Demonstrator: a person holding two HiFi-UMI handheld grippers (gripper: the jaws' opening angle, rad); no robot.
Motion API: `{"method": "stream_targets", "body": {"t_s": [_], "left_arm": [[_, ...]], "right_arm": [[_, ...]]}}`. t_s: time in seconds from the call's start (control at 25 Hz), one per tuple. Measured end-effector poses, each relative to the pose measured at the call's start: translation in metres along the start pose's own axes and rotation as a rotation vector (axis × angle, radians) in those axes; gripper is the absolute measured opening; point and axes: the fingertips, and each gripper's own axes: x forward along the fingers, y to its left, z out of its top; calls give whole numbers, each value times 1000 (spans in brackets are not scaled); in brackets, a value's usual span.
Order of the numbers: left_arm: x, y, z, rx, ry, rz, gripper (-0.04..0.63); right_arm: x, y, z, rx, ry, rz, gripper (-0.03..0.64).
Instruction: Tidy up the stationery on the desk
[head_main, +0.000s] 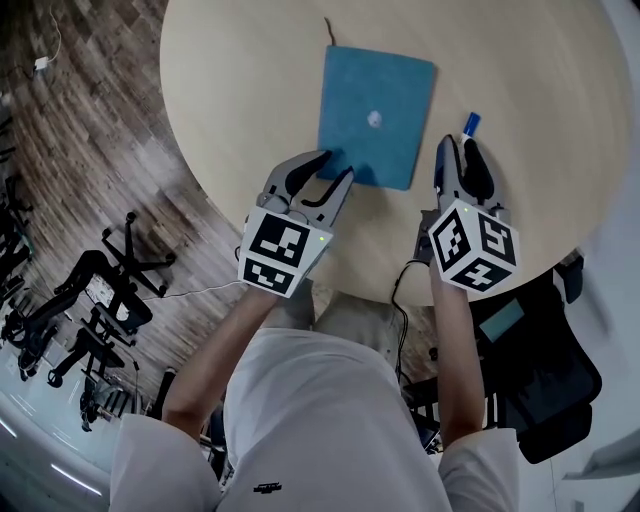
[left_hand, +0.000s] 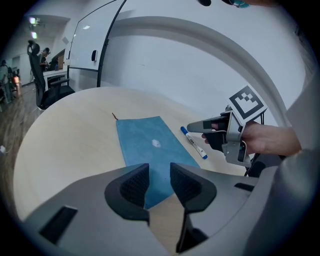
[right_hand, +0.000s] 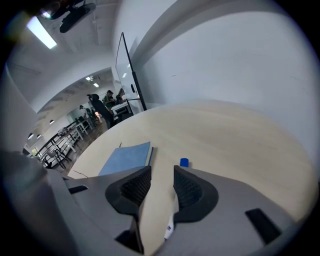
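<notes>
Left gripper view first, inspector: how do the jaws stand?

Reply: The left gripper (left_hand: 159, 172) has its 2 jaws spread with a clear gap. The near corner of the blue notebook (left_hand: 150, 145) shows in that gap. Neither pad presses on it.

Query: And from the head view?

Reply: The left gripper (head_main: 335, 170) has its tips at the notebook's (head_main: 378, 110) near left corner. The notebook lies flat and closed on the round wooden table (head_main: 250, 80), with a small white mark (head_main: 374, 119) on its cover and a thin cord (head_main: 328, 30) trailing from its far edge.

Query: Right side?

Reply: In the right gripper view, the right gripper (right_hand: 161, 175) is also spread, with bare tabletop showing in the gap. Nothing is pinched. A white marker with a blue cap (right_hand: 184, 162) lies on the table below the right-hand jaw, its cap showing just past the tip. The notebook (right_hand: 127, 159) sits to the left of it, apart.

Query: Confirmed from above?

Reply: Yes. The right gripper (head_main: 457, 145) is just short of the marker (head_main: 470, 123), which rests beside the notebook's right edge without touching it.
</notes>
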Motion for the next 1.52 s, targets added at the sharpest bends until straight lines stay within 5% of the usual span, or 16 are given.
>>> {"method": "stream_targets", "body": {"t_s": [0.24, 0.84, 1.52], "left_arm": [[0, -5, 2, 9, -13, -8, 34], [17, -10, 3, -11, 3, -23, 25], [23, -5, 14, -45, -13, 0, 25]], "right_arm": [[-4, -17, -17, 7, 50, -52, 152], [13, -23, -34, 19, 145, -36, 84], [23, 8, -11, 15, 129, 95, 81]]}}
